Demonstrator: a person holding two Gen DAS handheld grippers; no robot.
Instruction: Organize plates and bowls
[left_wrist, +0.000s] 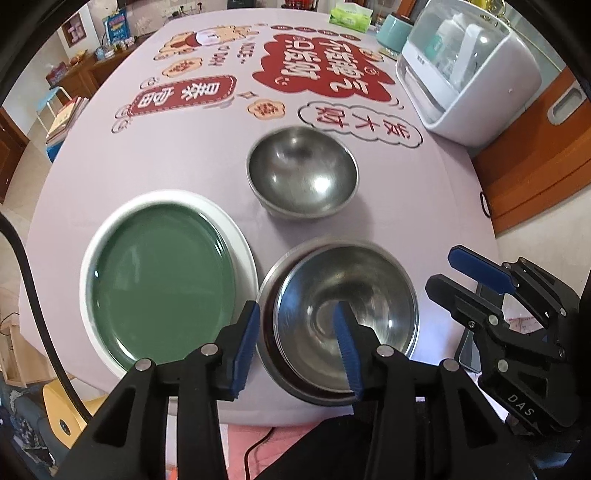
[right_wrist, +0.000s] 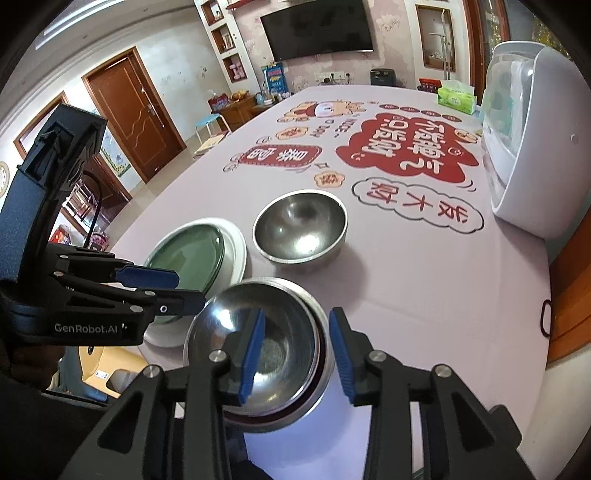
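Observation:
Two steel bowls sit nested (left_wrist: 369, 295) at the table's near edge. My left gripper (left_wrist: 295, 349) is open and straddles their left rim, one pad outside and one inside, neither pressing. My right gripper (right_wrist: 297, 356) is also open and straddles the right rim of the nested bowls (right_wrist: 288, 332). Each gripper shows in the other view: the right gripper (left_wrist: 441, 269) and the left gripper (right_wrist: 190, 290). A green plate (left_wrist: 159, 280) lies on a white plate (left_wrist: 92, 266) to the left. A single steel bowl (left_wrist: 303, 170) stands upright behind them.
A white countertop appliance (left_wrist: 469, 74) stands at the table's right side. A green tissue box (left_wrist: 351, 16) and a teal canister (left_wrist: 393, 33) are at the far end. The lilac tablecloth (left_wrist: 184, 155) carries red print. An orange wooden chair (left_wrist: 535, 166) stands beyond the right edge.

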